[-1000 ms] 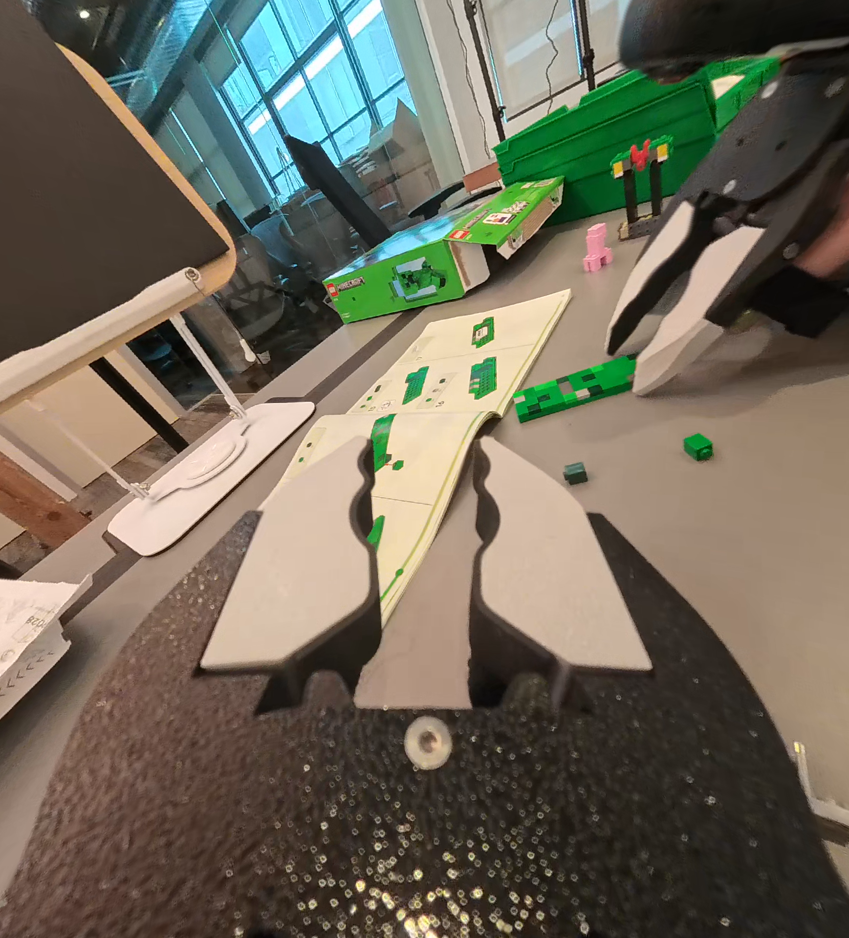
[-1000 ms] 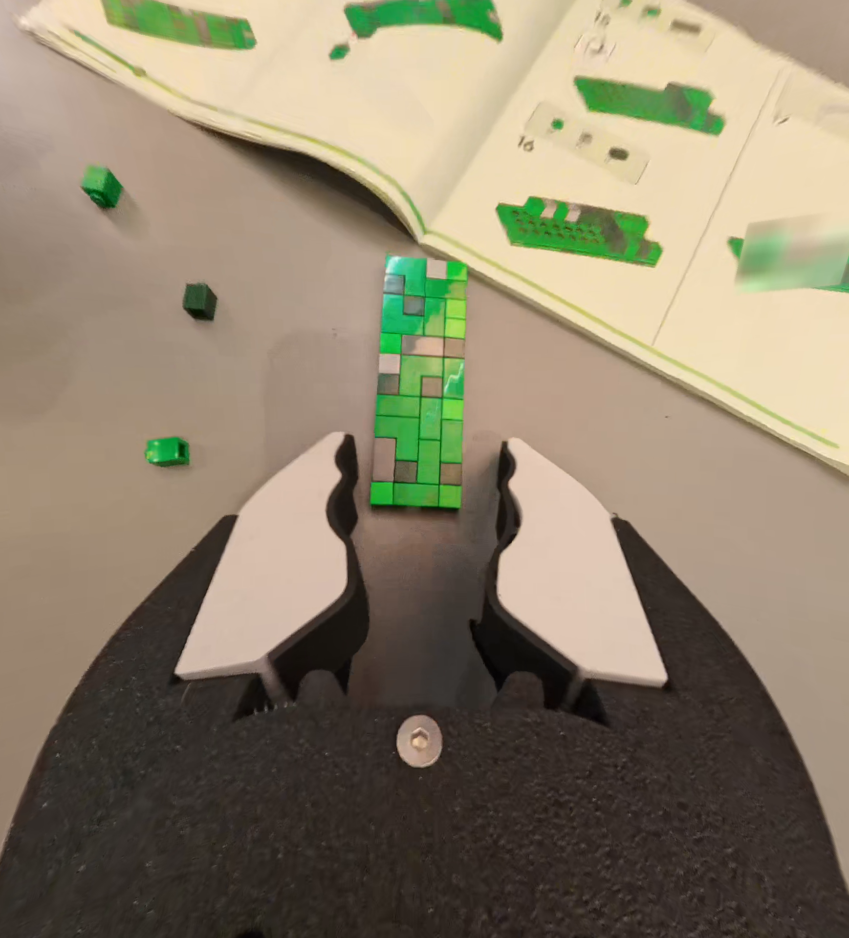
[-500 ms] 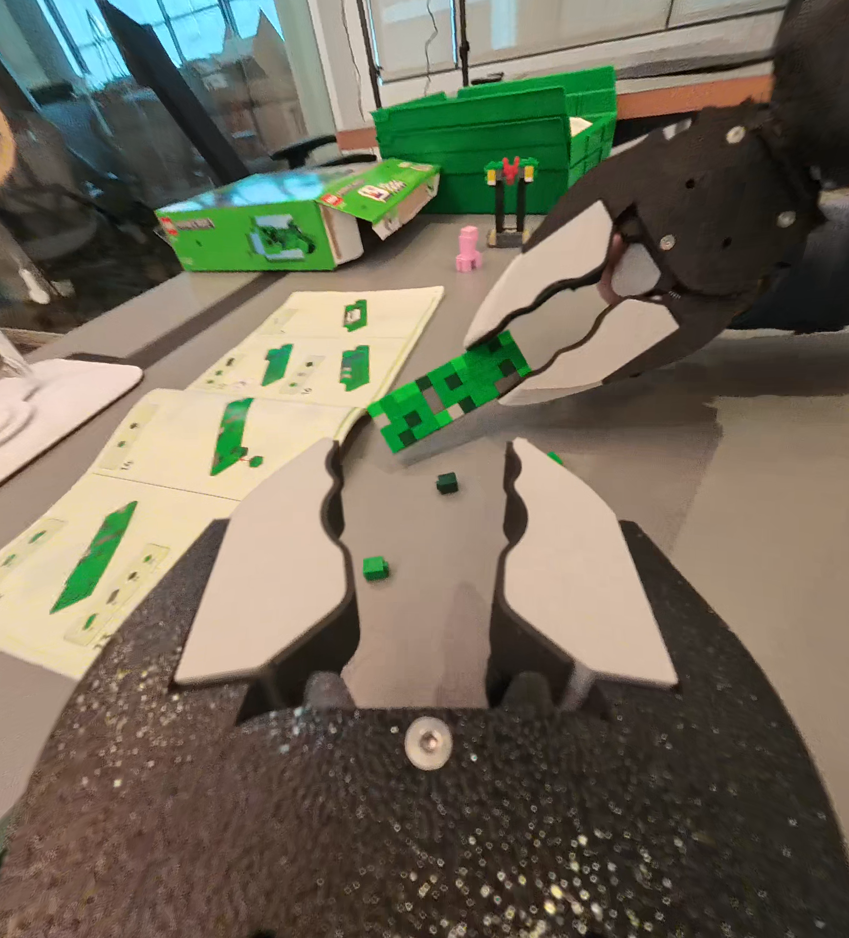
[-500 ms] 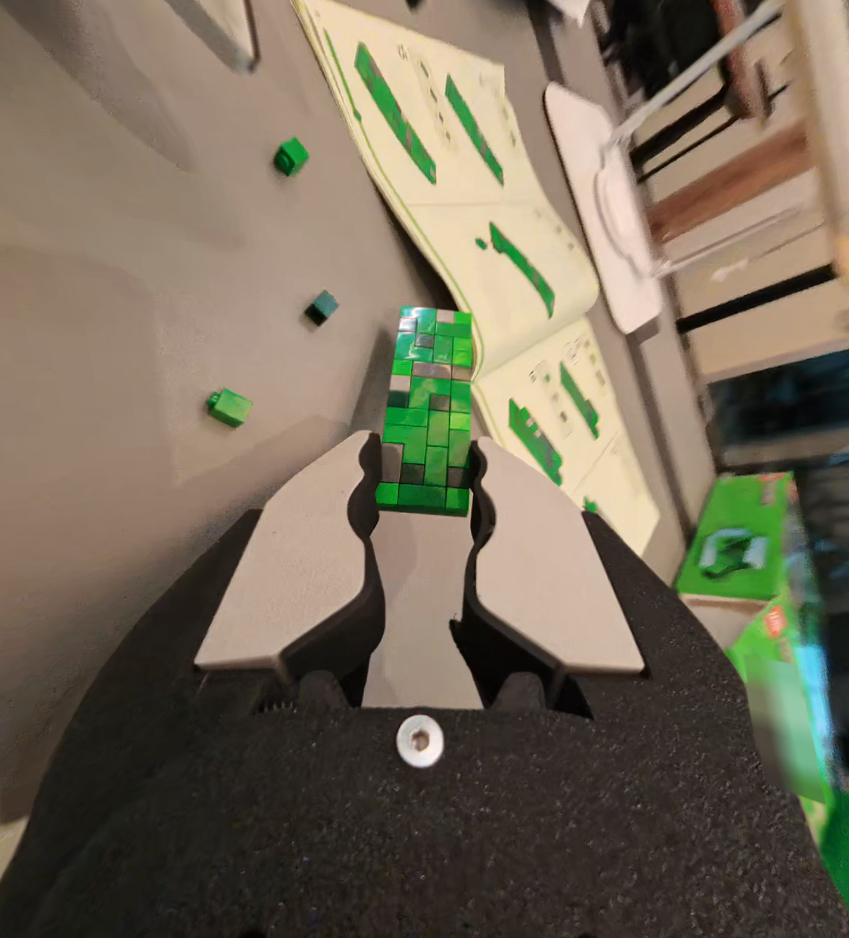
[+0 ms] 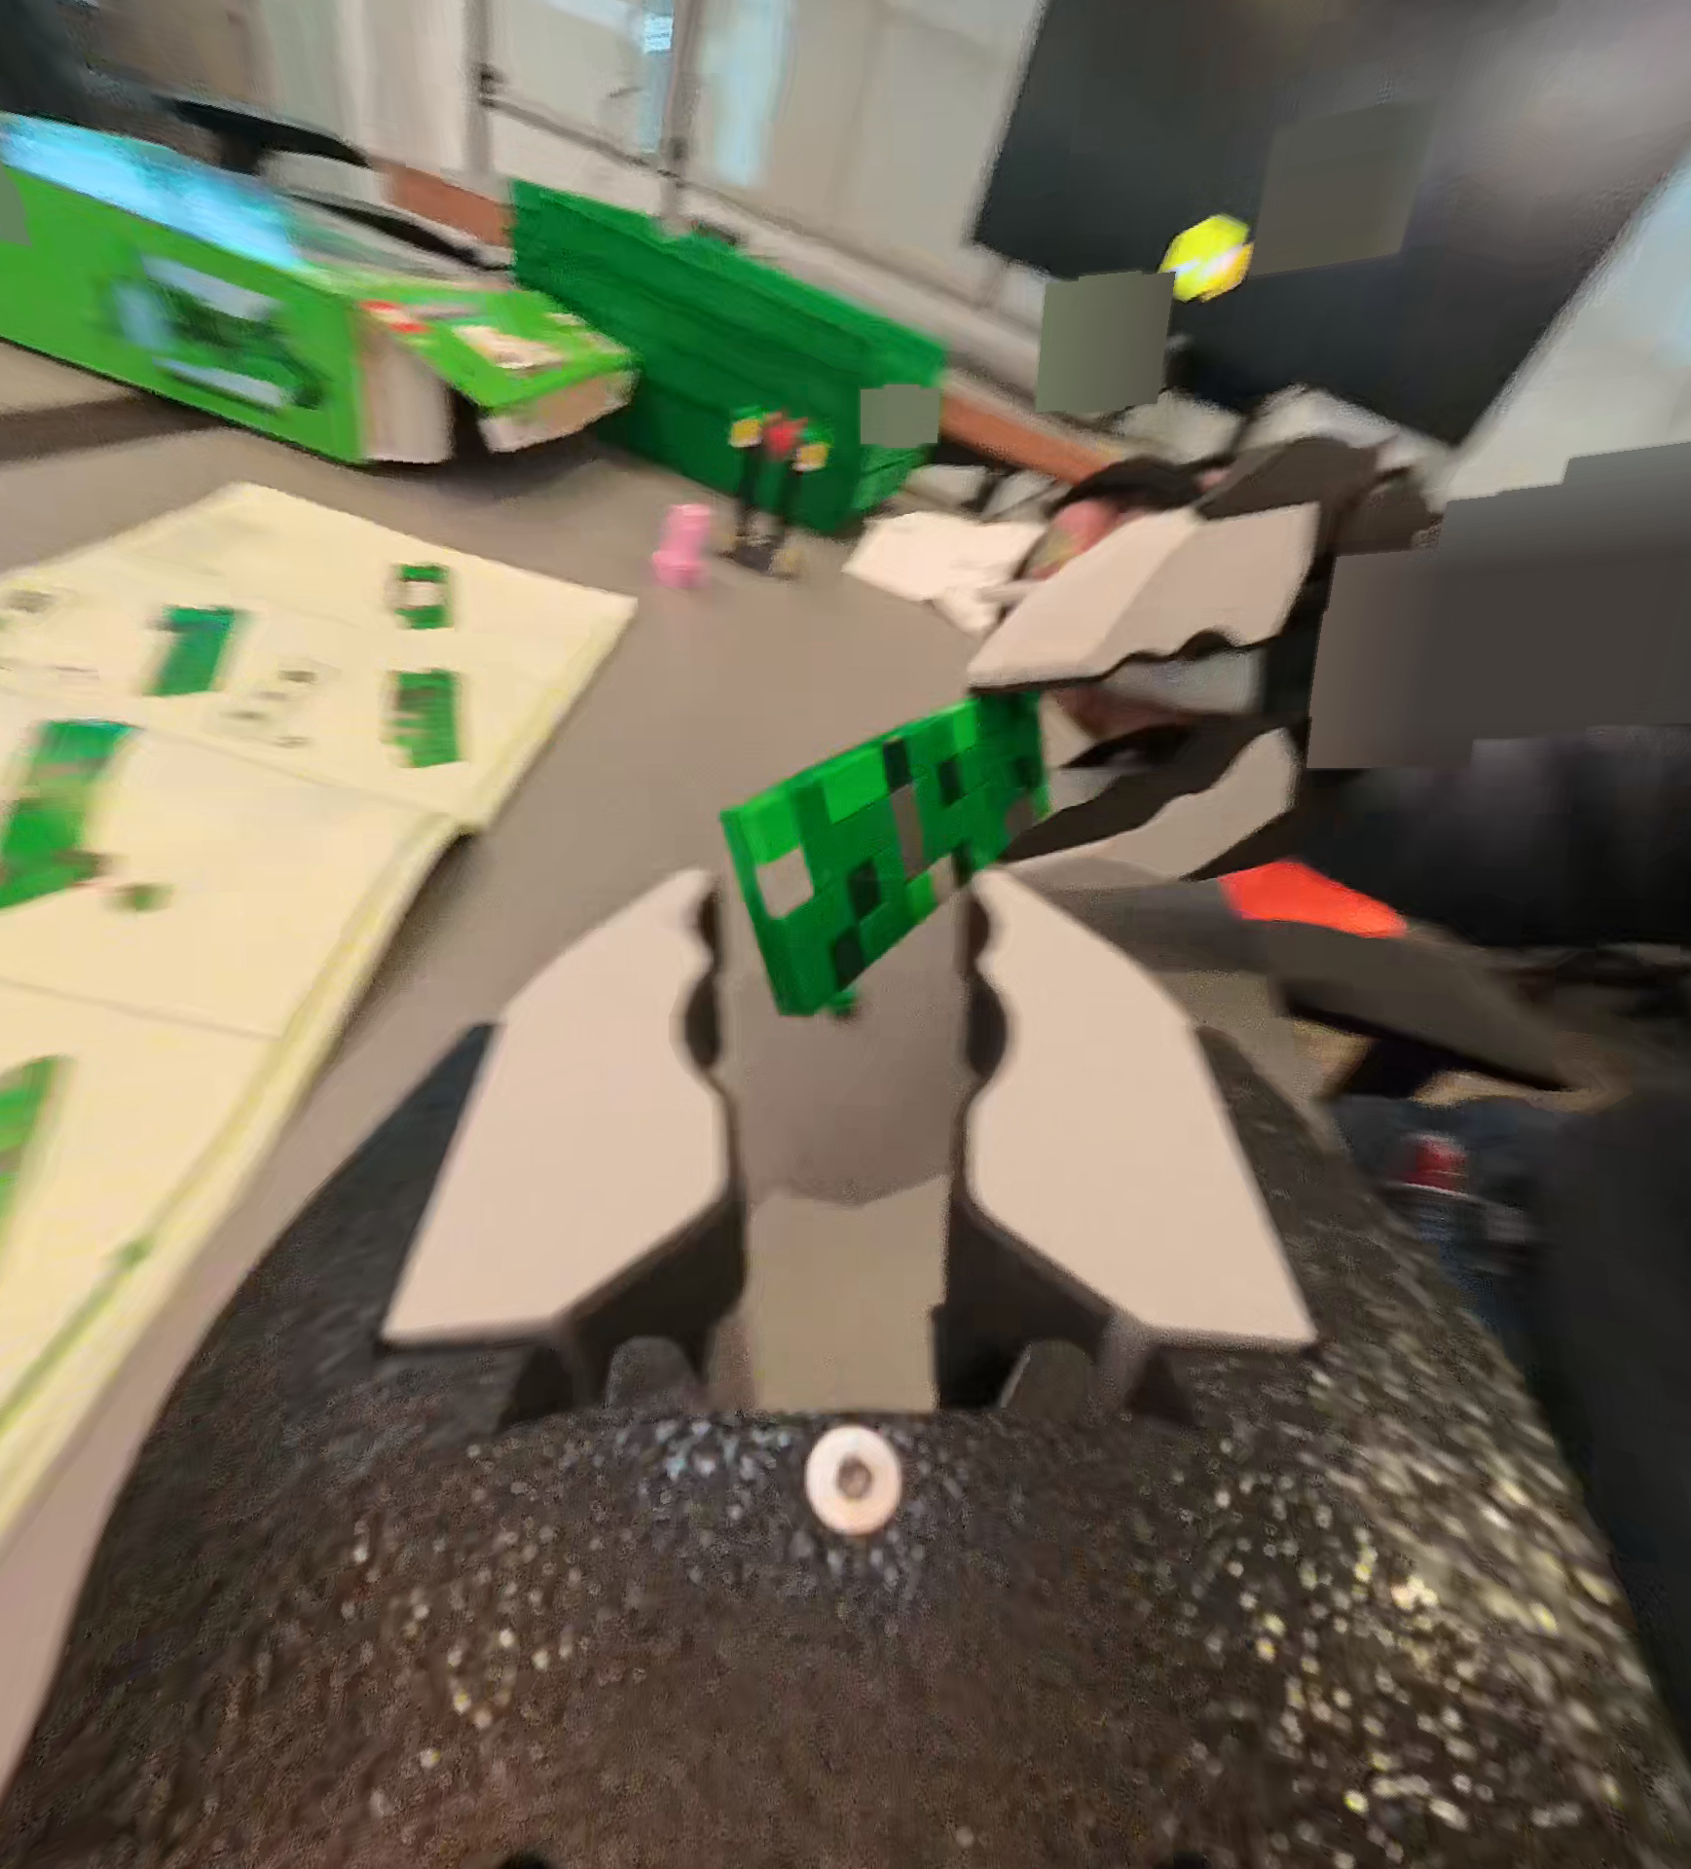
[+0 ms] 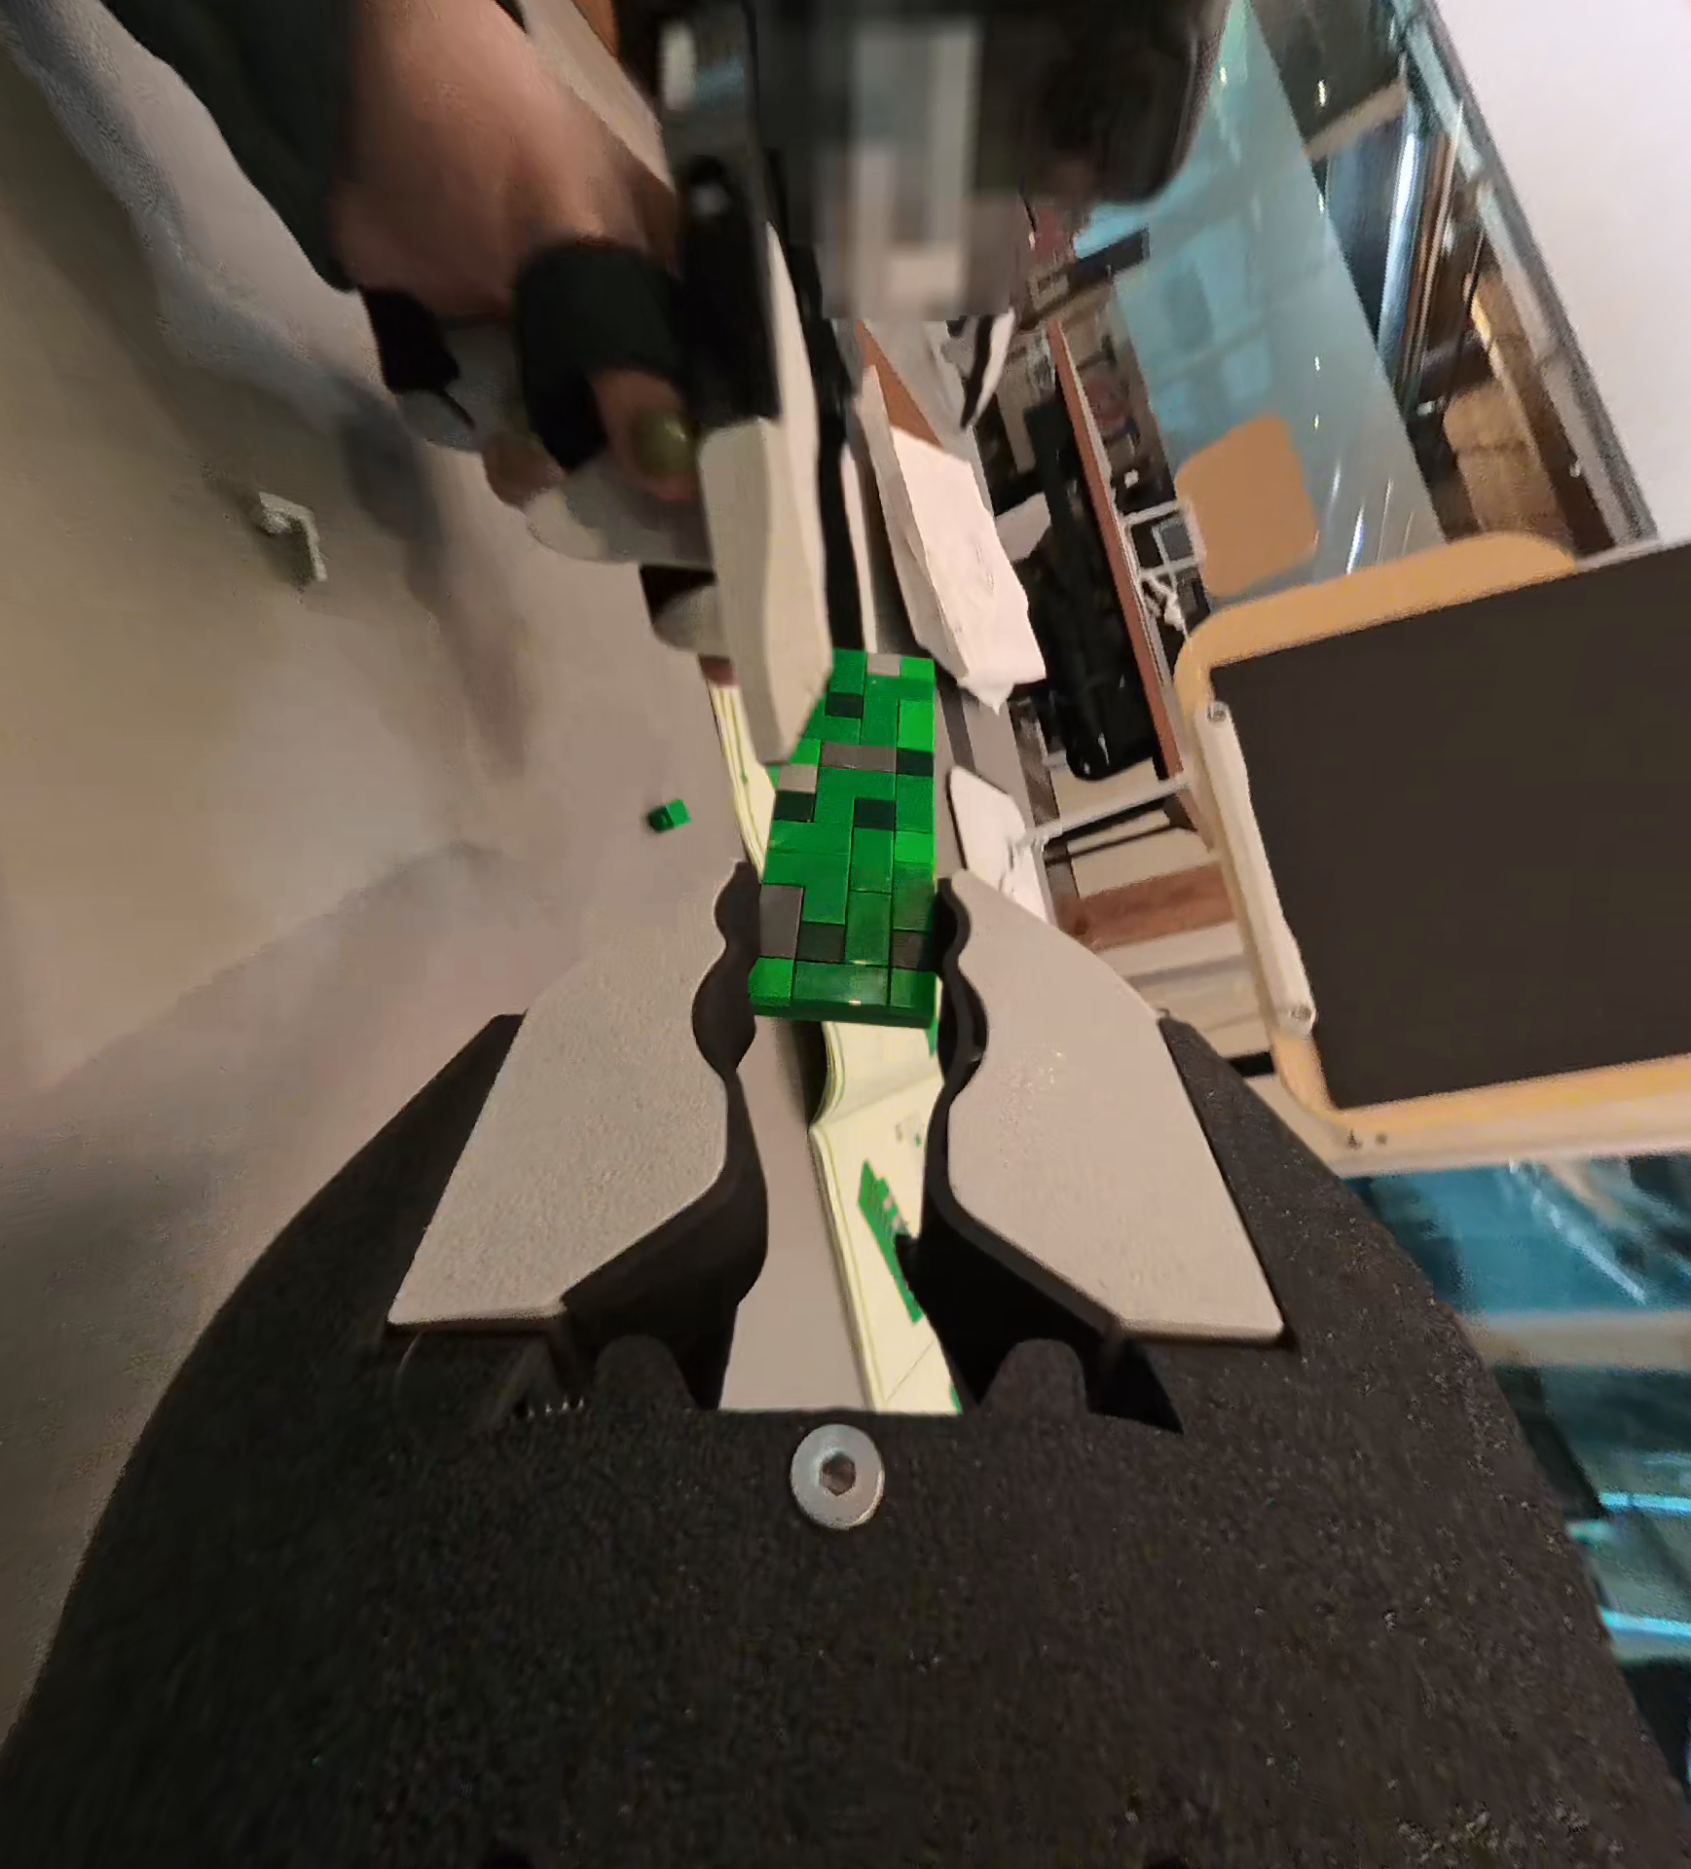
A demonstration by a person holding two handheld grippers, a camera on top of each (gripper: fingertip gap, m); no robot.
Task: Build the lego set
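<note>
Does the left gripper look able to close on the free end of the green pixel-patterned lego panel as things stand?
Probably yes: the left gripper is open, and the green pixel-patterned lego panel, held by the right gripper, sticks out just beyond its fingers with nothing between.

left gripper [image 5: 841, 910]: black speckled body, grey wavy-edged fingers, silver screw | right gripper [image 6: 846, 910]: black textured body, identical grey fingers, hex screw

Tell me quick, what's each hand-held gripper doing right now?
Left hand-held gripper: open, empty, its tips either side of the green lego panel's free end.
Right hand-held gripper: shut on the green lego panel.
</note>
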